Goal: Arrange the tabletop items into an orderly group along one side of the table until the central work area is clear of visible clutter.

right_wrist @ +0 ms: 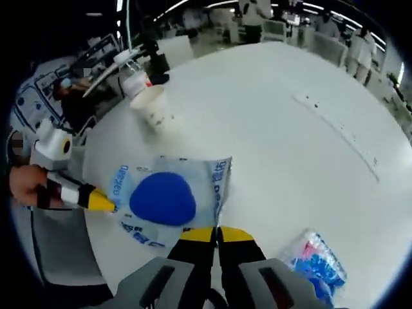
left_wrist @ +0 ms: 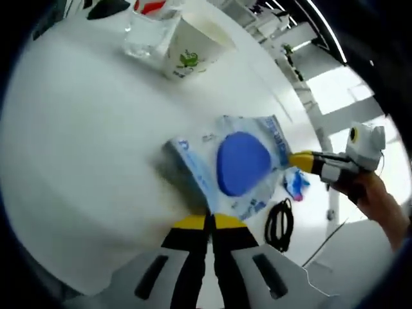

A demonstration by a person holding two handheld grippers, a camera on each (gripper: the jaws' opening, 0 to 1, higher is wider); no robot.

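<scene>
A clear packet with a blue disc (left_wrist: 241,164) hangs over the white table (left_wrist: 84,141), pinched at opposite edges by the left gripper (left_wrist: 209,221) and right gripper (right_wrist: 215,233); its blue print is unreadable. At 11 o'clock in the left gripper view, a paper cup (left_wrist: 190,48) bears a green logo.

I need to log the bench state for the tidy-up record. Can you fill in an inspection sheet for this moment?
Surface: white tabletop, mostly bare.
Job's things: clear plastic pouch with a blue round pad, held at opposite edges; white paper cup with green print; clear plastic bottle.
Clutter: small pink-and-blue packet.
Grippers: left gripper and right gripper both shut on the pouch.
Cables: black coiled cable.
Surroundings: other tables, people behind.
</scene>
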